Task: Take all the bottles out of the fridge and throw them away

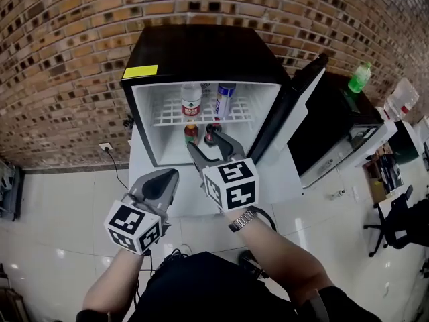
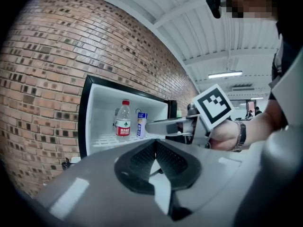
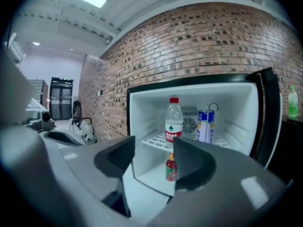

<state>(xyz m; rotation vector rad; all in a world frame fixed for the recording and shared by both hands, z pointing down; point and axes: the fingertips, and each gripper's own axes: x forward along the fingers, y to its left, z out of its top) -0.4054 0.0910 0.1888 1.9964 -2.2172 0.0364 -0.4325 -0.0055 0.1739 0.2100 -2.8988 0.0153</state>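
1. At your lower left, the left tongs (image 1: 167,174) are pressed together at the tips with nothing in them. They sit just left of the right tongs and further back from the open fridge (image 1: 201,49).
2. Ahead of the left tongs and higher up, a clear water bottle (image 1: 192,100) with a red cap and red label stands upright on the wire shelf (image 1: 167,118) inside the fridge.
3. Below that shelf, on the fridge floor, a small red bottle (image 1: 192,133) with an orange cap stands upright. In the right gripper view it shows through the gap of your right tongs, beyond their tips and untouched.
4. The right tongs (image 1: 205,141) are spread and empty, and they point into the open fridge.
5. Just past the right tongs' tips, a dark bottle (image 1: 212,134) stands beside the small red one, partly hidden by the tongs.
6. Above the right tongs, a blue-and-white container (image 1: 224,100) stands upright on the shelf, close to the water bottle's right side.
7. To the right of both tongs, the fridge door (image 1: 298,109) stands swung wide open.
8. Far to the right of the right tongs, a green bottle (image 1: 359,78) stands upright on a dark table (image 1: 335,106), well apart from the fridge's inside.
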